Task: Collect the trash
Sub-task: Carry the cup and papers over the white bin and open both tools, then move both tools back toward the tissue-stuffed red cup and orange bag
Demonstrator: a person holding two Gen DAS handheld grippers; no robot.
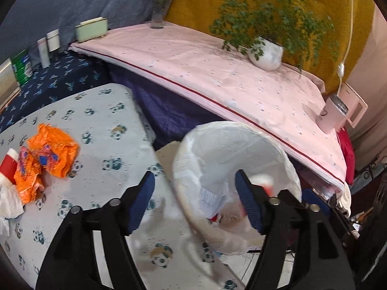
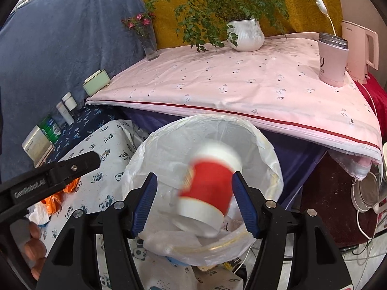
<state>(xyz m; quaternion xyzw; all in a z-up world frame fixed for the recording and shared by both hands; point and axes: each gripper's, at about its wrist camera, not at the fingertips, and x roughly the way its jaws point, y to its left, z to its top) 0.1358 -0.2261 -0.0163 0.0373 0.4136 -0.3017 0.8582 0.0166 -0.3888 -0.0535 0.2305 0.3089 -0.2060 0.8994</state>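
A pink cloth with a dark red stripe along its edge [image 2: 241, 84] drapes the raised surface at the back, printed with tiny scattered motifs. Below it, a low table under a white panda-print cloth [image 1: 96, 125] holds the loose litter. Between the two stands a round bin lined with a thin, translucent white plastic bag [image 2: 261, 149], its film crinkled and folded over the rim.

Over the bin's mouth a red paper cup with white bands at top and bottom [image 2: 208, 188] appears tilted and heavily motion-blurred, lying between the blue ribbed pads of the right gripper [image 2: 194, 207]; the jaws stand wide apart, and whether either pad touches the cup cannot be told. In the left wrist view the same cup is only a red-and-white smear behind one finger.

The left gripper [image 1: 193, 203] is likewise spread wide and holds nothing, one finger over the panda cloth, the other over the bin's rim. Its black body also shows at the left edge of the right wrist view.

On the panda cloth, well apart from the bin, lie crumpled glossy orange wrappers [image 1: 53, 152], with a red-and-white object [image 1: 8, 166] and wadded white tissue [image 1: 9, 203] just beside them.

Further back stand a white ribbed pot of trailing greenery [image 2: 246, 36], a pink lidded canister [image 2: 332, 58] and a glass vase of pink flowers [image 2: 150, 46].
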